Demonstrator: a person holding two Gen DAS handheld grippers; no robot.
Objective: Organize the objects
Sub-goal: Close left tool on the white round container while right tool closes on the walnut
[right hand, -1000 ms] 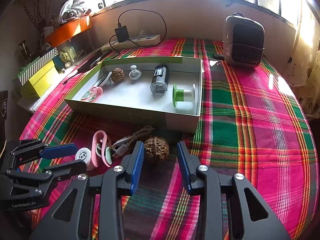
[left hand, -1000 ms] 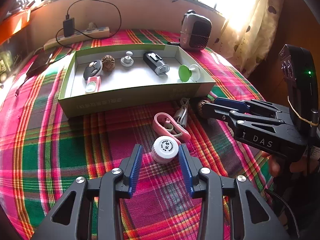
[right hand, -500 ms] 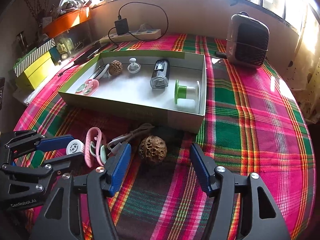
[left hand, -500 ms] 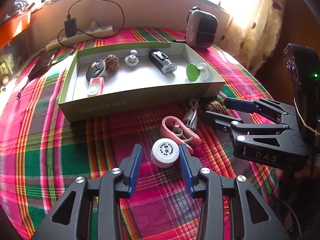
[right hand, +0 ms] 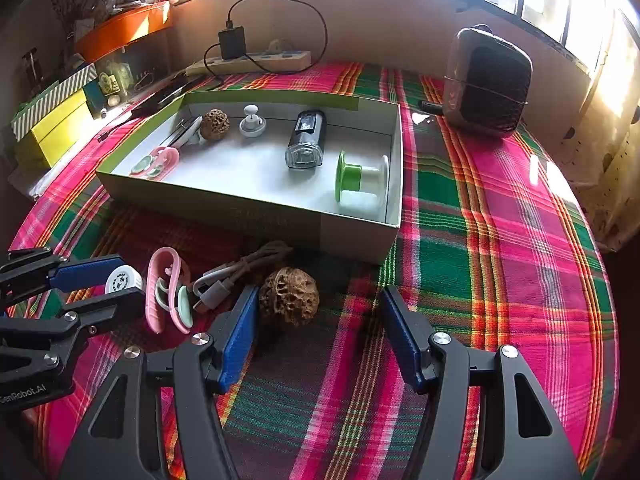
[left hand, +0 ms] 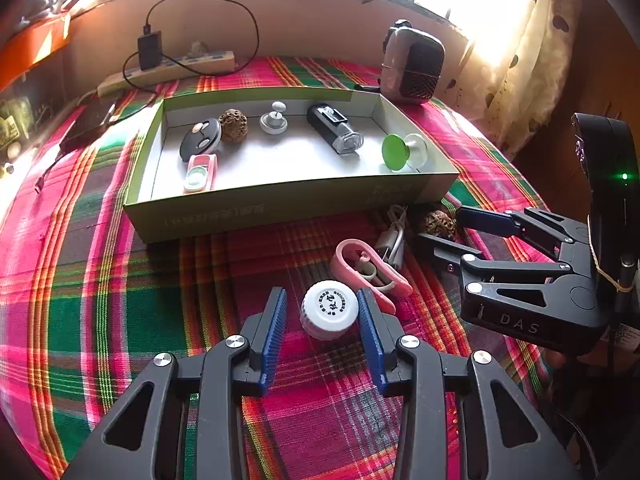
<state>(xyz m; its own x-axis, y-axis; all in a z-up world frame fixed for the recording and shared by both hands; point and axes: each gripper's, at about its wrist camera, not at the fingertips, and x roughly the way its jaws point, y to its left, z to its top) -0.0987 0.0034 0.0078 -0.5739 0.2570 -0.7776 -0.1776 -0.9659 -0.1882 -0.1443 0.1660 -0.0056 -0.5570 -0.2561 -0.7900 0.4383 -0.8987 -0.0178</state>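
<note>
A white bottle cap (left hand: 329, 309) sits on the plaid cloth between the fingers of my left gripper (left hand: 322, 312); the right pad touches it, the left stands a little off. My right gripper (right hand: 318, 312) is open wide around a brown walnut (right hand: 289, 296), whose left side is by the left pad. A pink clip (left hand: 370, 266) and a grey cable (right hand: 236, 272) lie between the two. The open green box (left hand: 280, 200) holds a second walnut, a black disc, a pink case, a white knob, a black light and a green spool.
A grey heater (right hand: 486, 84) stands behind the box at the right. A power strip (right hand: 248, 62) with a black charger lies by the back wall. Yellow boxes (right hand: 56, 124) and an orange shelf sit at the far left. A curtain (left hand: 520, 52) hangs right.
My right gripper has opened wide around the walnut. My left gripper has moved forward so the white cap sits deeper between its fingers.
</note>
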